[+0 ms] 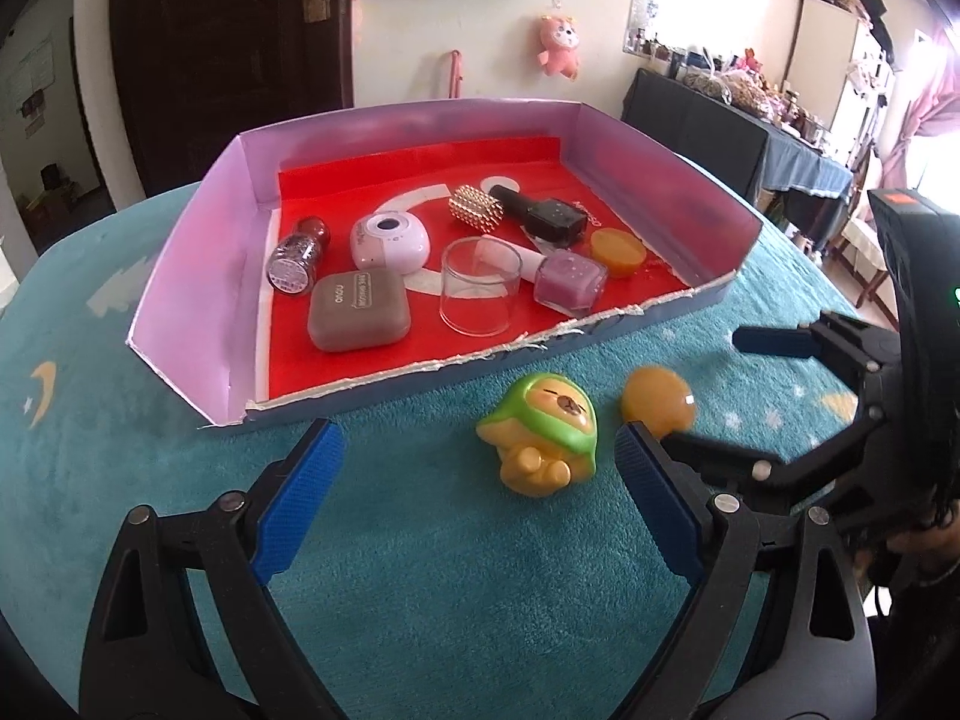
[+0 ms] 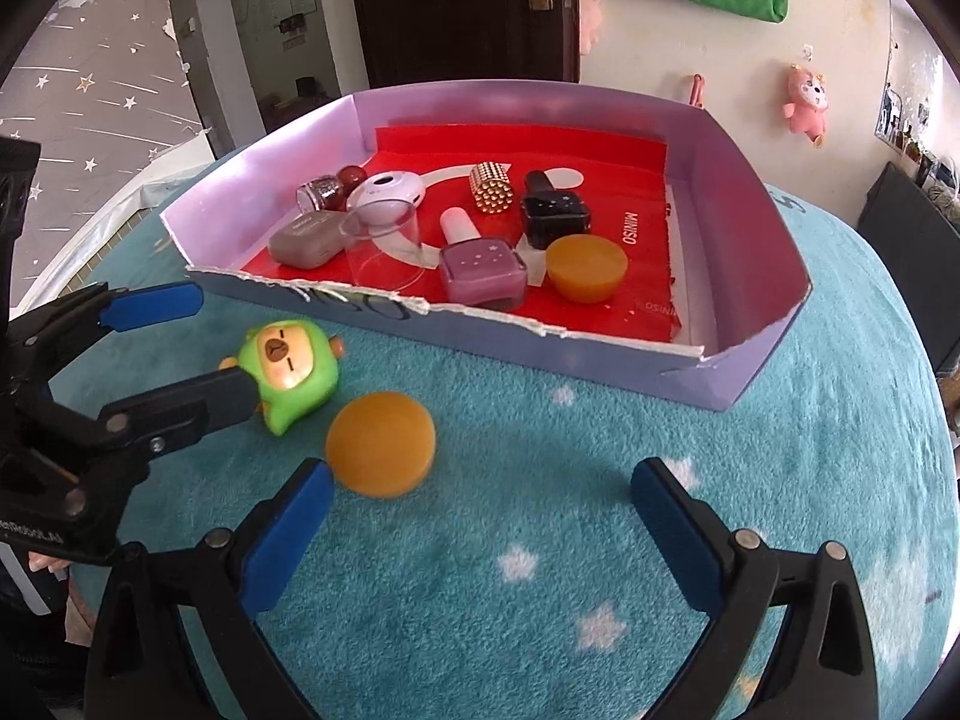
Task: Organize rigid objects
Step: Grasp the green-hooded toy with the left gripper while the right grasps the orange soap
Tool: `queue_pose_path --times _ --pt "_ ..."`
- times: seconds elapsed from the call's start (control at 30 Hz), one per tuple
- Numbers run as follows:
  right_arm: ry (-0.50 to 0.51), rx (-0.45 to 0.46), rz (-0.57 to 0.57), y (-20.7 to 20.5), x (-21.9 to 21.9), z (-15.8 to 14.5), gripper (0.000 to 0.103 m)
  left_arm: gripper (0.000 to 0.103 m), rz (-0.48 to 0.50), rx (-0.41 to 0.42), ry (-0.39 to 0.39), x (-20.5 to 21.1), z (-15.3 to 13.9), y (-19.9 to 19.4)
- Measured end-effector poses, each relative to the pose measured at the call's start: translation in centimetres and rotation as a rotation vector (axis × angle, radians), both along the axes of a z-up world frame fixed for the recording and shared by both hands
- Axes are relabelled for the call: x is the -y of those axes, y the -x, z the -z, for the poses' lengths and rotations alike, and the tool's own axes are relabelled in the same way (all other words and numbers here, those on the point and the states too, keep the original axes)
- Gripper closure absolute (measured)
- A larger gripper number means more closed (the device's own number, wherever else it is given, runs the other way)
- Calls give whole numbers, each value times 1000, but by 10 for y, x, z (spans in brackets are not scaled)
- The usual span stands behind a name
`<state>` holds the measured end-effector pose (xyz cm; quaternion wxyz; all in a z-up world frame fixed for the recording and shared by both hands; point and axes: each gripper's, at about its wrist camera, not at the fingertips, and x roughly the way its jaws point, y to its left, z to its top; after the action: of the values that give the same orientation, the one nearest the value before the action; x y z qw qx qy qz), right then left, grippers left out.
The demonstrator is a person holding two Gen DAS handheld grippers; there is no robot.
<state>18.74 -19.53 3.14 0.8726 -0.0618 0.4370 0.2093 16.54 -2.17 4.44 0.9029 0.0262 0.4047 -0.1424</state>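
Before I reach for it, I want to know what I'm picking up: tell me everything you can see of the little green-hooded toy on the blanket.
The green-hooded toy is a small, glossy figure that looks like hard plastic: a yellow-orange animal with a sleepy face, closed eyes and pink cheeks, in a bright green hood. It lies tipped over on the teal blanket, outside the box's torn front edge, beside the orange puck without clearly touching it. It sits ahead of the open left gripper, untouched by its pads.

In the right wrist view, the left gripper's [image 2: 180, 342] black finger covers the body of the green-hooded toy figure [image 2: 288, 369]; the orange disc [image 2: 381, 444] beside it looks smeared.
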Motion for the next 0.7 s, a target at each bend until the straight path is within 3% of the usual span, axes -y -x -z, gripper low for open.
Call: queue_pose_path --times 0.17,0.3,0.43,0.7 --pt "20 11 26 -3 15 0 1 11 40 -23 -10 6 5 -3" --pt "-36 12 -25 -2 27 -4 1 11 58 -39 -27 11 11 -7" --pt "-30 11 -91 -1 23 -4 3 11 69 -50 -27 14 12 -10" --pt "0 10 -153 -2 8 -1 12 26 88 -85 -34 17 18 -19"
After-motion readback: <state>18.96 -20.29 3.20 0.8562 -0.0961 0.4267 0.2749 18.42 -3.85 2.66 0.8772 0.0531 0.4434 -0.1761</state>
